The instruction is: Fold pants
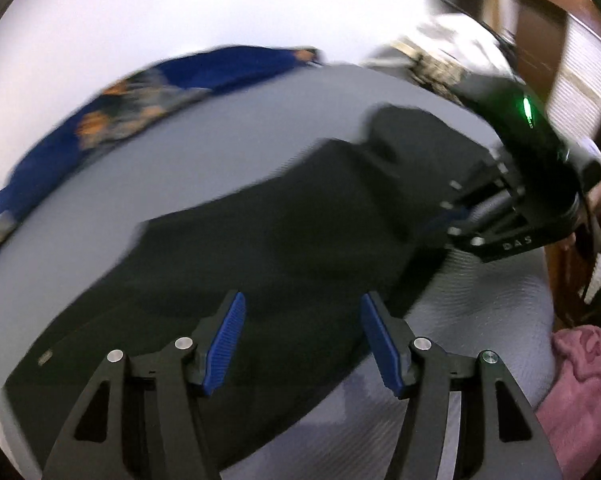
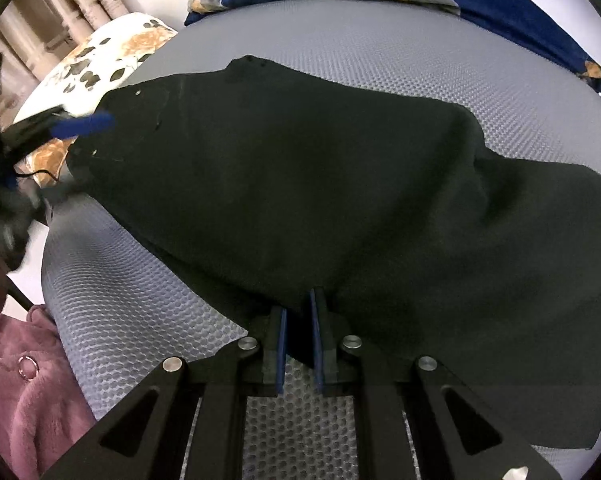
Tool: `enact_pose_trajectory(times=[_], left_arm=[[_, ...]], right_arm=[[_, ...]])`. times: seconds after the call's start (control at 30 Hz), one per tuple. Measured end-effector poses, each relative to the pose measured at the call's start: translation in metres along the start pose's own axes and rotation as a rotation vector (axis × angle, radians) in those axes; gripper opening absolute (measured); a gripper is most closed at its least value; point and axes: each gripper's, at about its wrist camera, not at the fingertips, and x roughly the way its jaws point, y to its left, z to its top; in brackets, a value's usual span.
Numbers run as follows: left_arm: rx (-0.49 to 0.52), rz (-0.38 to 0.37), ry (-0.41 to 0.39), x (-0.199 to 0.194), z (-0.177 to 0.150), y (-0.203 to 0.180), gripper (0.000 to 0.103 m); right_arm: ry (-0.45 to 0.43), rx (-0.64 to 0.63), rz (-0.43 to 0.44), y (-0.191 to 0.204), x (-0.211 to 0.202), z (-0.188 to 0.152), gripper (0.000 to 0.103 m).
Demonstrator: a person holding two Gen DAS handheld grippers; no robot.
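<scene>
Pants [image 2: 300, 184] lie flat on gray mattress [image 2: 420, 60]; my right tongs [image 2: 298, 320] pinch their near edge, my left tongs [image 1: 302, 332] spread apart, holding nothing.

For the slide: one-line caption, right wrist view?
Right gripper shut on the black pants' near edge on the grey mat.

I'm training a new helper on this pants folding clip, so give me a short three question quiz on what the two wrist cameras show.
1. True or false: the left gripper is clamped on the black pants.
2. What is pinched between the pads of the right gripper? A) blue floral blanket B) an edge of the black pants C) pink fleece
3. What surface do the pants lie on?

Key
1. False: its jaws stand apart above the cloth, with nothing between them.
2. B
3. A grey textured mat, with the blue floral blanket along its far edge.
</scene>
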Motion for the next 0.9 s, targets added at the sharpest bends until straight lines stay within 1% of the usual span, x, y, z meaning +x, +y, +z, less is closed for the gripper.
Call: enact_pose_trajectory(times=[0.07, 0.17, 0.23, 0.3, 0.37, 0.4, 0.43, 0.47, 0.5, 0.57, 0.63, 0.67, 0.7, 0.77, 0.8, 0.9], left_arm=[[0.065, -0.042, 0.027, 0.024, 0.01, -0.023, 0.061], [0.132, -0.054, 0.047, 0.047, 0.02, -0.046, 0.059], [0.157, -0.061, 0.058, 0.056, 0.025, -0.056, 0.042], [0.168, -0.059, 0.08, 0.067, 0.031, -0.062, 0.039], [0.174, -0.052, 0.088, 0.075, 0.033, -0.067, 0.022], [0.159, -0.038, 0.093, 0.076, 0.03, -0.067, 0.008], [0.133, -0.048, 0.101, 0.078, 0.03, -0.065, 0.007], [0.107, -0.069, 0.105, 0.078, 0.031, -0.06, 0.006], [0.083, -0.079, 0.103, 0.076, 0.031, -0.056, 0.004], [0.059, -0.091, 0.098, 0.076, 0.032, -0.05, 0.004], [0.054, -0.087, 0.09, 0.074, 0.032, -0.051, 0.004], [0.056, -0.087, 0.089, 0.073, 0.032, -0.051, 0.004], [0.06, -0.084, 0.088, 0.074, 0.031, -0.053, 0.004], [0.053, -0.094, 0.095, 0.076, 0.03, -0.051, 0.004], [0.047, -0.099, 0.093, 0.076, 0.03, -0.049, 0.004], [0.035, -0.104, 0.091, 0.075, 0.028, -0.047, 0.004]], right_arm=[[-0.01, -0.001, -0.001, 0.0, -0.004, -0.001, 0.01], [-0.021, 0.011, 0.013, 0.002, -0.007, 0.001, 0.01], [-0.031, 0.014, 0.023, 0.003, -0.009, 0.002, 0.01], [-0.041, 0.014, 0.028, 0.004, -0.011, 0.003, 0.01], [-0.049, 0.02, 0.034, 0.003, -0.012, 0.003, 0.01], [-0.052, 0.019, 0.034, 0.003, -0.012, 0.004, 0.01], [-0.053, 0.019, 0.035, 0.002, -0.011, 0.004, 0.01], [-0.052, 0.019, 0.038, 0.003, -0.011, 0.003, 0.014], [-0.054, 0.024, 0.035, 0.002, -0.011, 0.003, 0.021], [-0.067, 0.057, 0.048, -0.005, -0.019, -0.005, 0.025], [-0.113, 0.118, 0.074, -0.016, -0.031, -0.01, 0.034], [-0.14, 0.153, 0.069, -0.025, -0.039, -0.014, 0.04], [-0.171, 0.198, 0.049, -0.037, -0.047, -0.019, 0.043], [-0.201, 0.3, 0.017, -0.065, -0.056, -0.027, 0.043], [-0.21, 0.374, 0.003, -0.083, -0.06, -0.031, 0.044], [-0.248, 0.562, -0.008, -0.131, -0.071, -0.045, 0.044]])
